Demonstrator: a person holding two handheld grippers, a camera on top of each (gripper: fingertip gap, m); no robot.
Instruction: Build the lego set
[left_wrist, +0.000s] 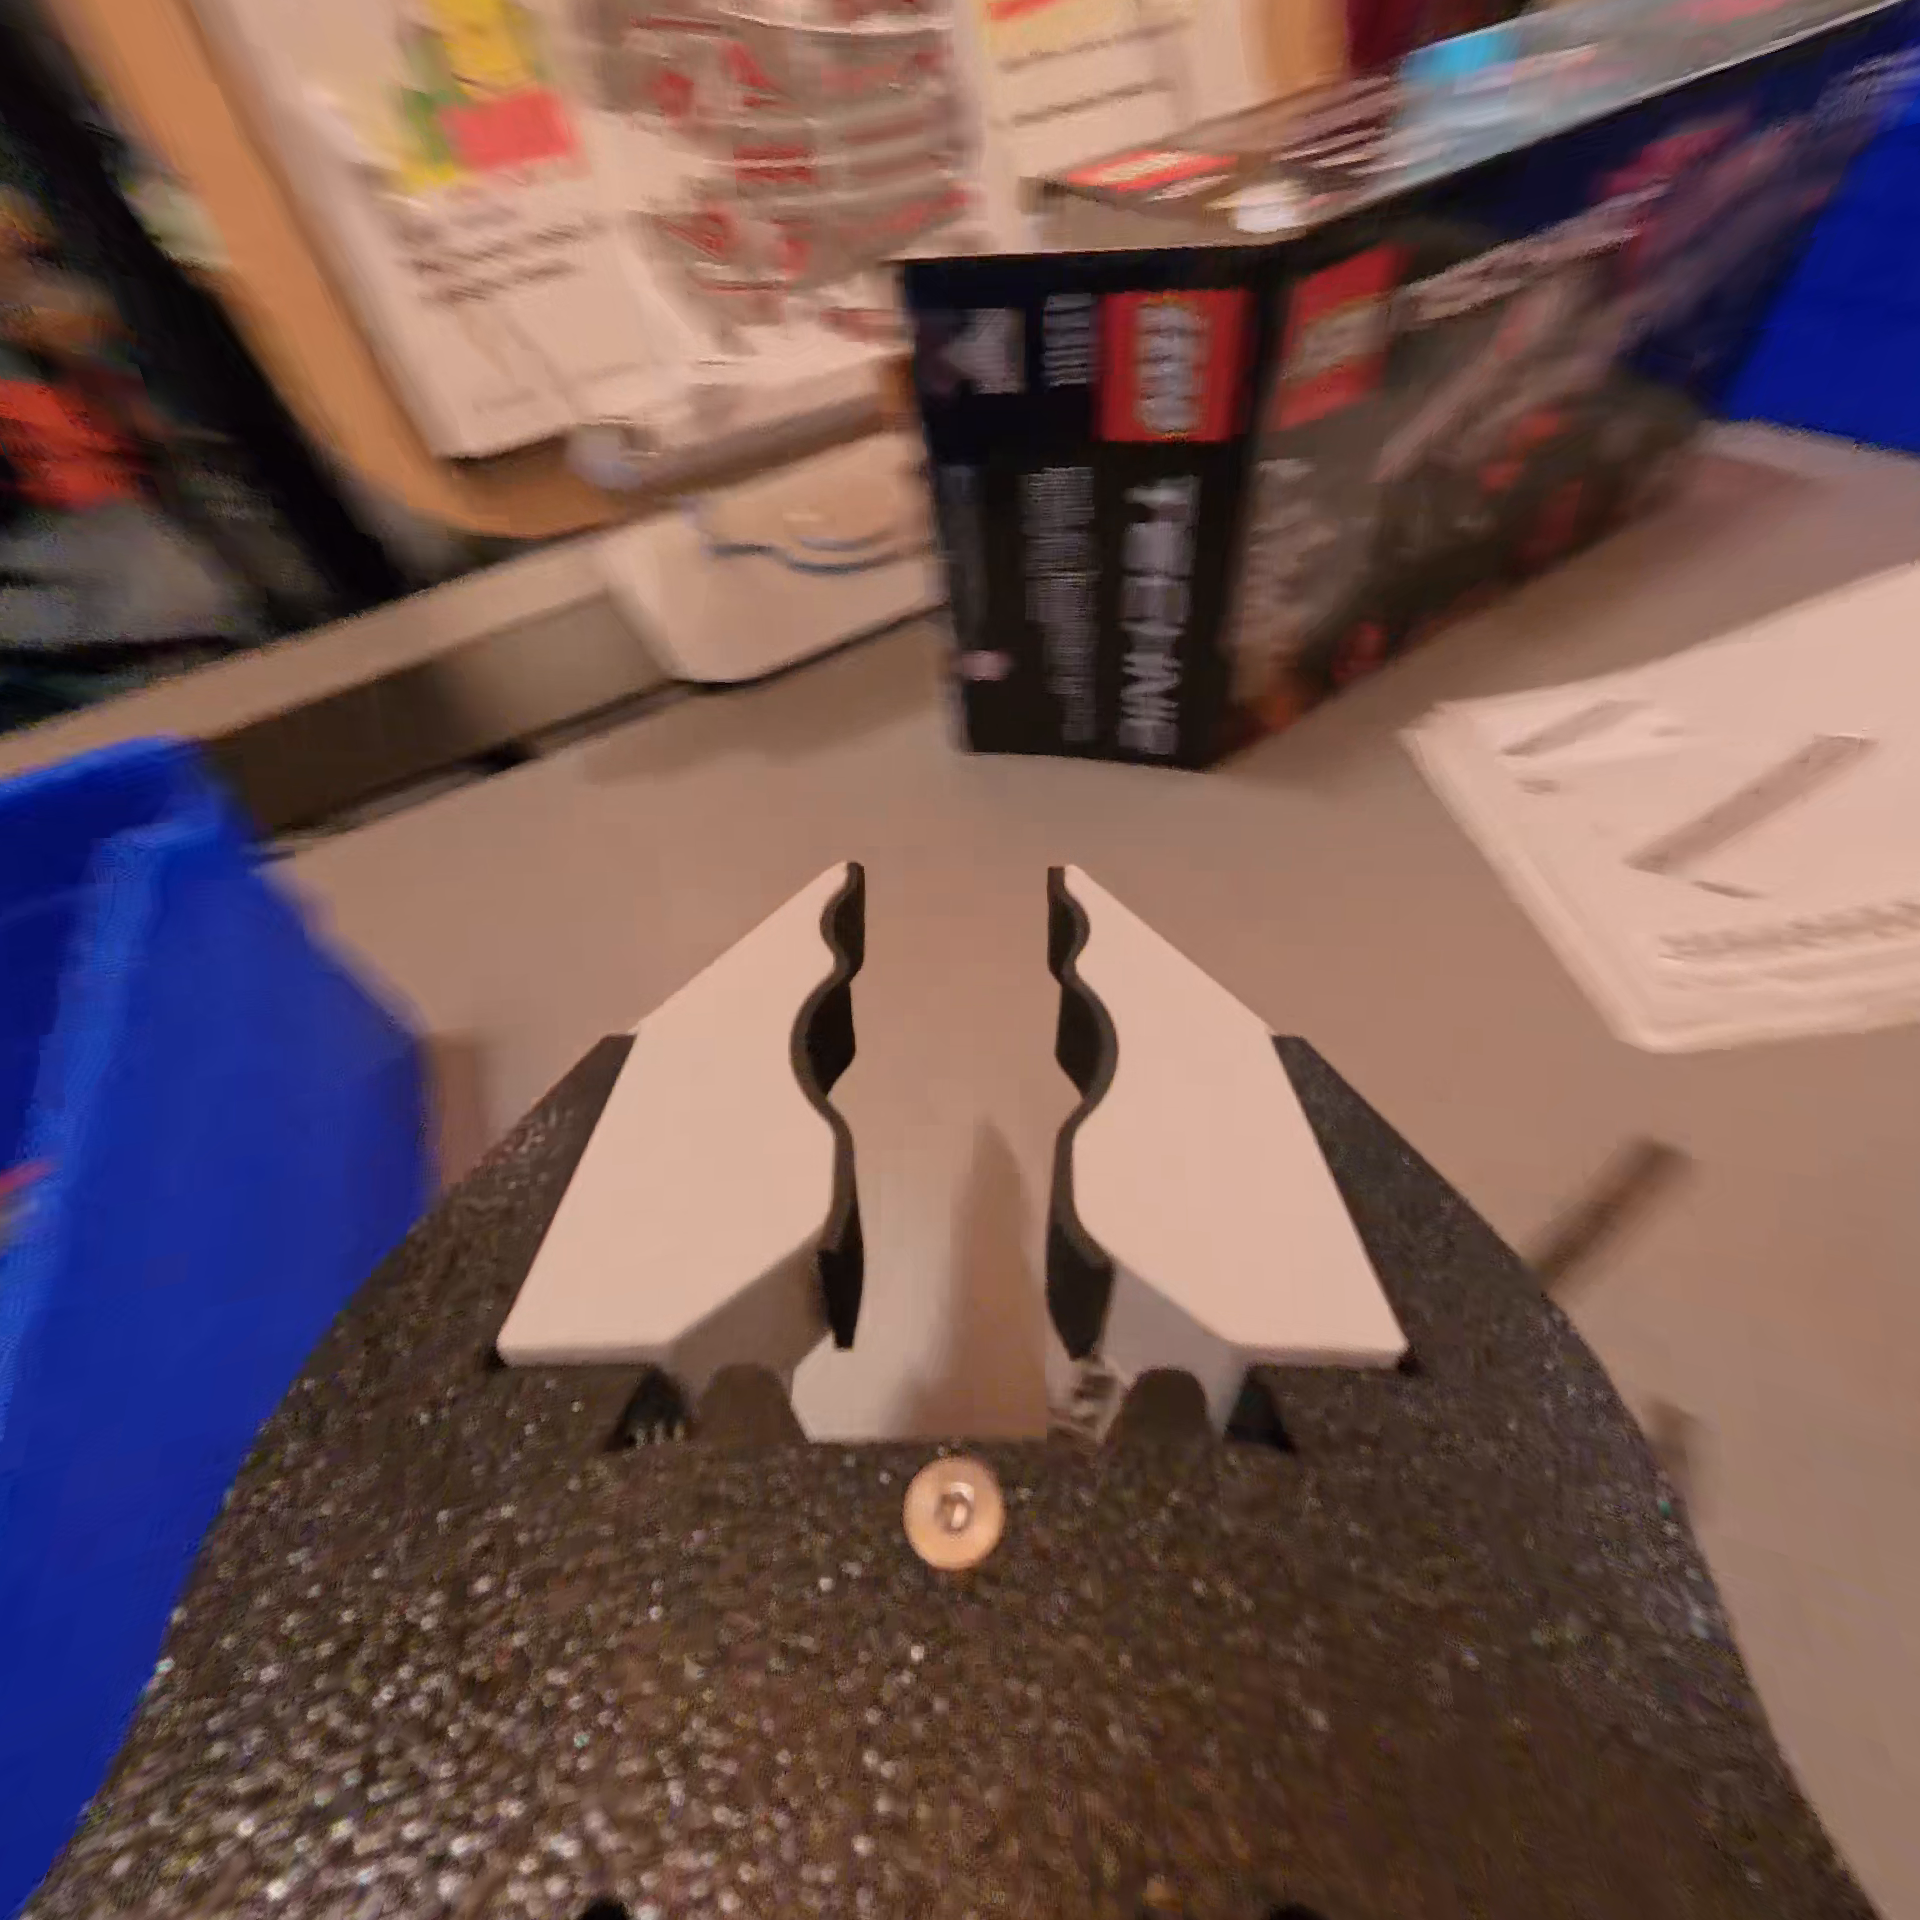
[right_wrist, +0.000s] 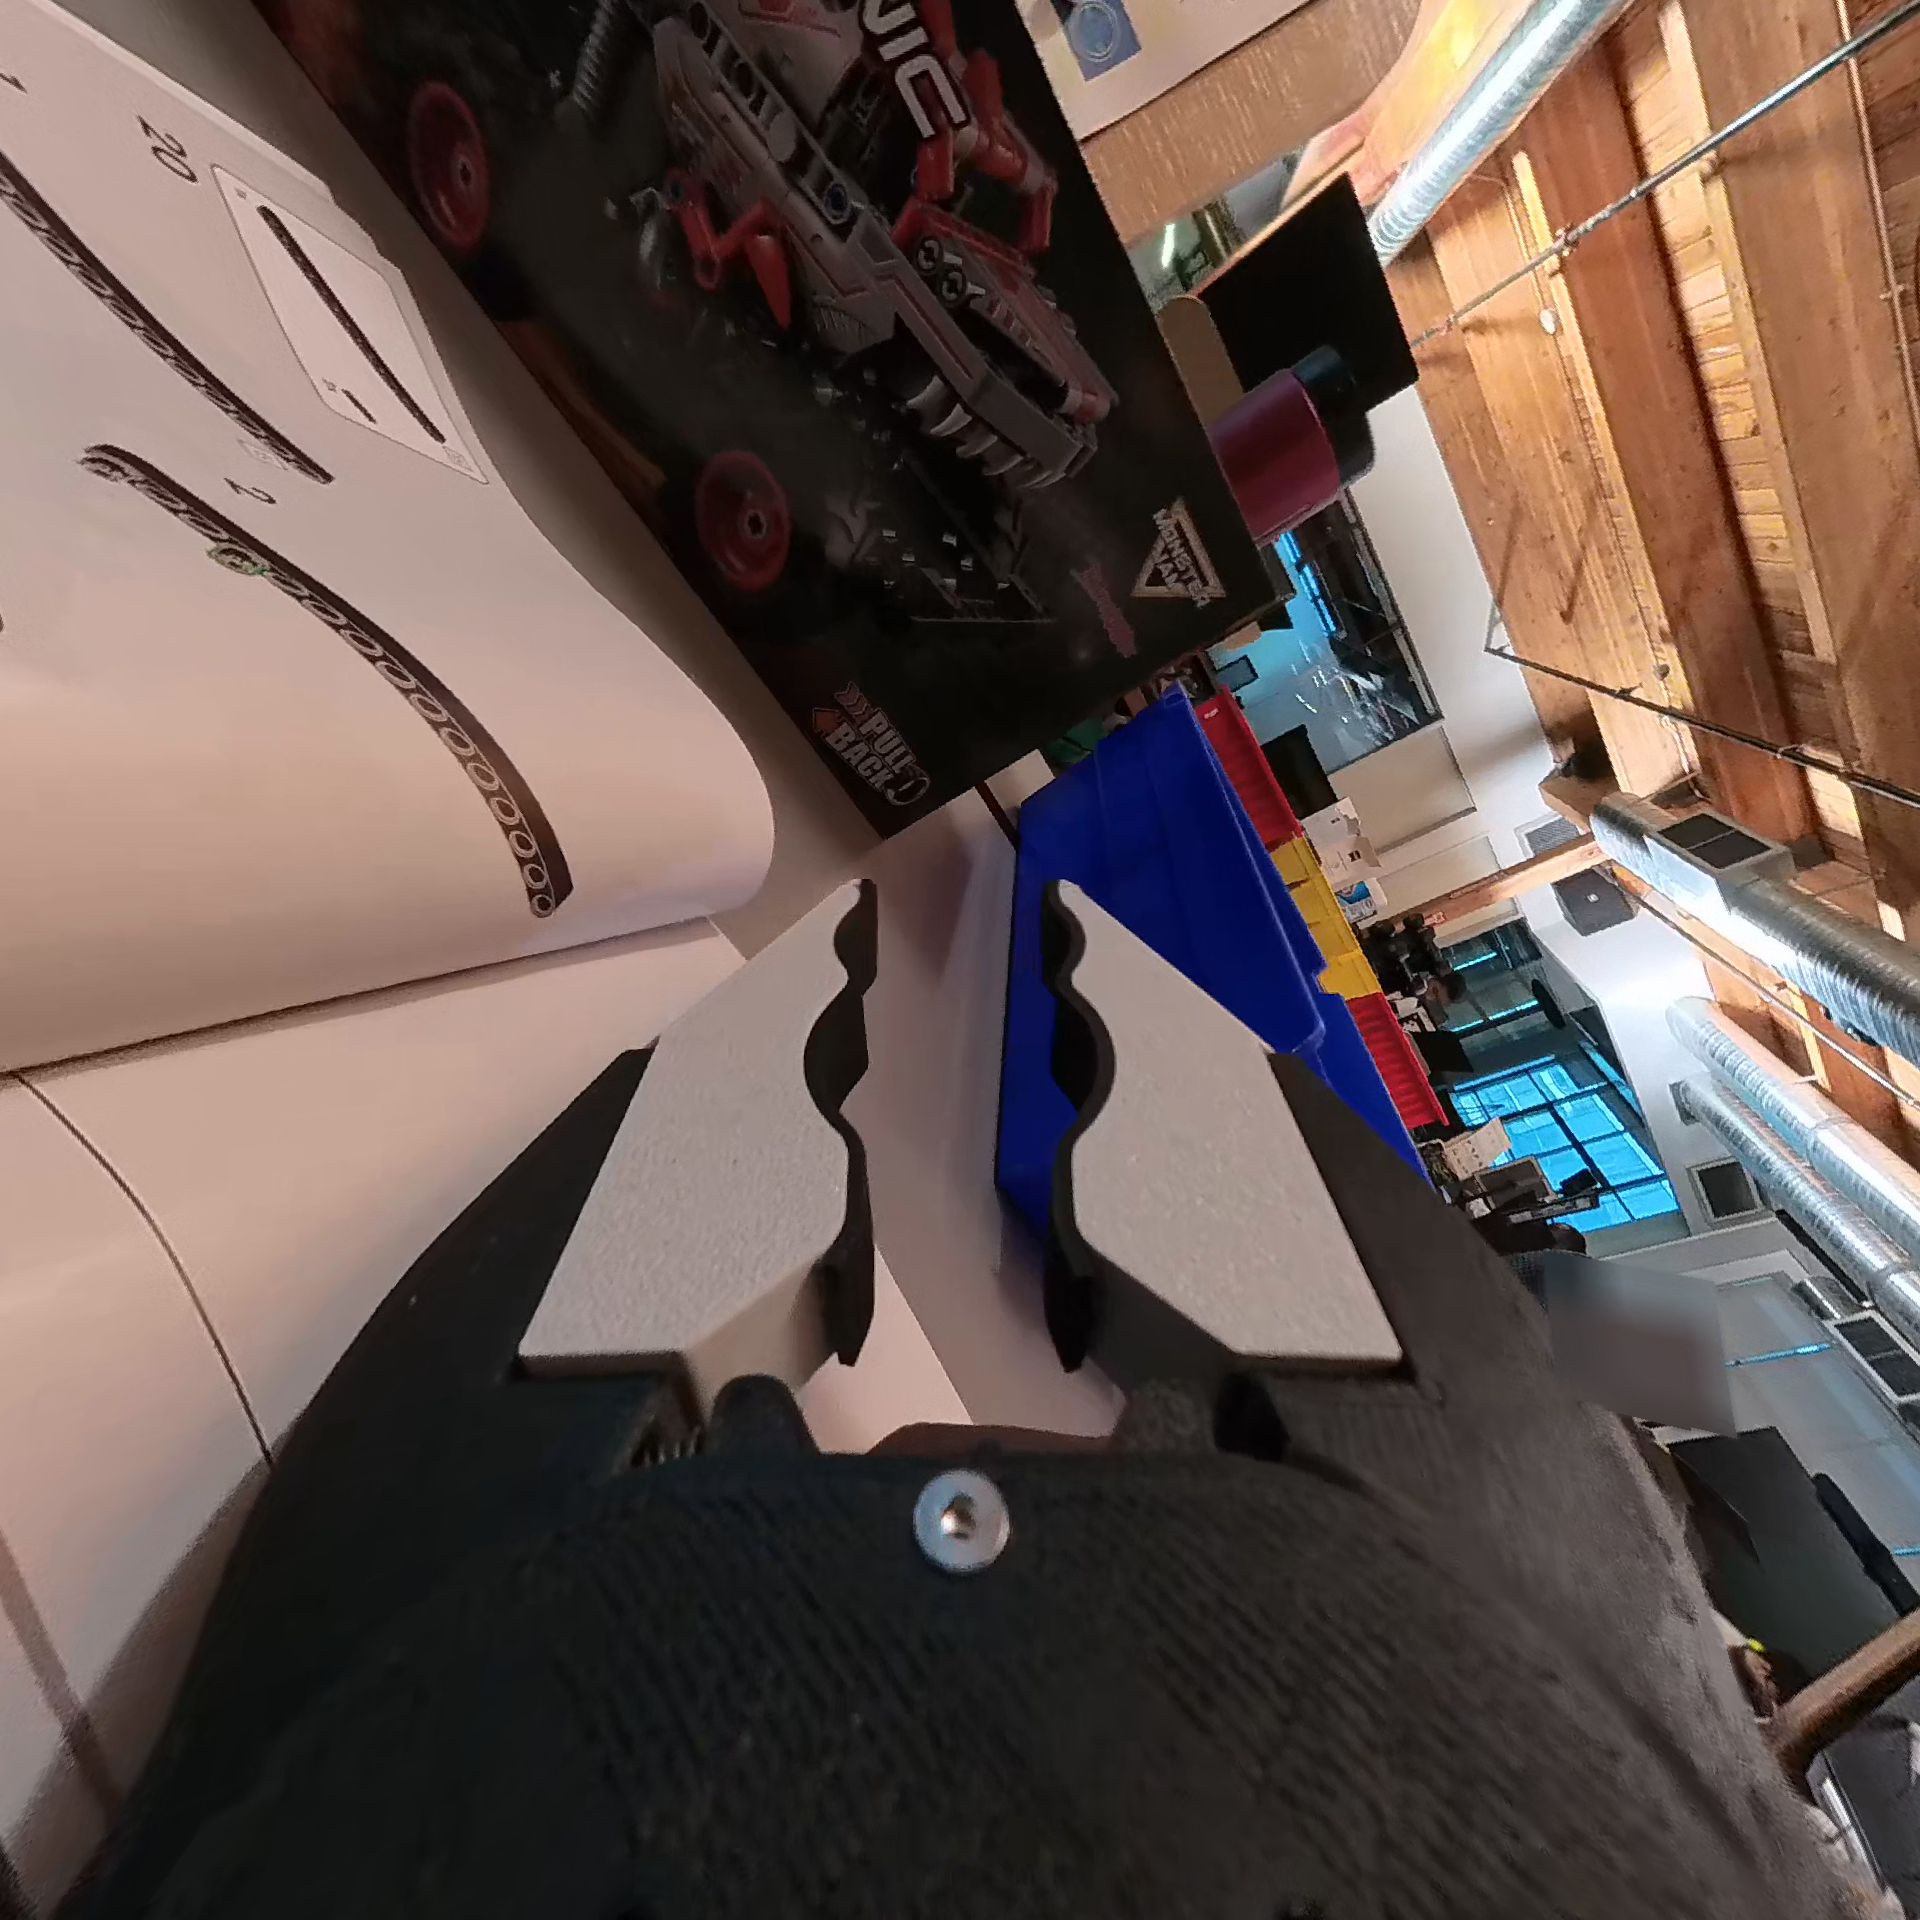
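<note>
My left gripper (left_wrist: 954, 883) is open and empty, held above the grey table (left_wrist: 644, 935). The left wrist view is blurred by motion. Ahead of it stands the black lego box (left_wrist: 1195, 499). The open instruction booklet (left_wrist: 1704, 821) lies to the right. A long dark grey piece (left_wrist: 1605, 1195) lies on the table at the right of the gripper. My right gripper (right_wrist: 961, 899) is open and empty, rolled on its side beside the booklet (right_wrist: 312, 644). The box front (right_wrist: 831, 364) and a blue bin (right_wrist: 1143, 966) are ahead of it.
A blue bin (left_wrist: 156, 1195) stands close at the left of the left gripper. White boxes and papers (left_wrist: 665, 260) are behind the table. In the right wrist view red and yellow bins (right_wrist: 1340, 914) sit beyond the blue one. A magenta cylinder (right_wrist: 1273, 457) stands behind the box.
</note>
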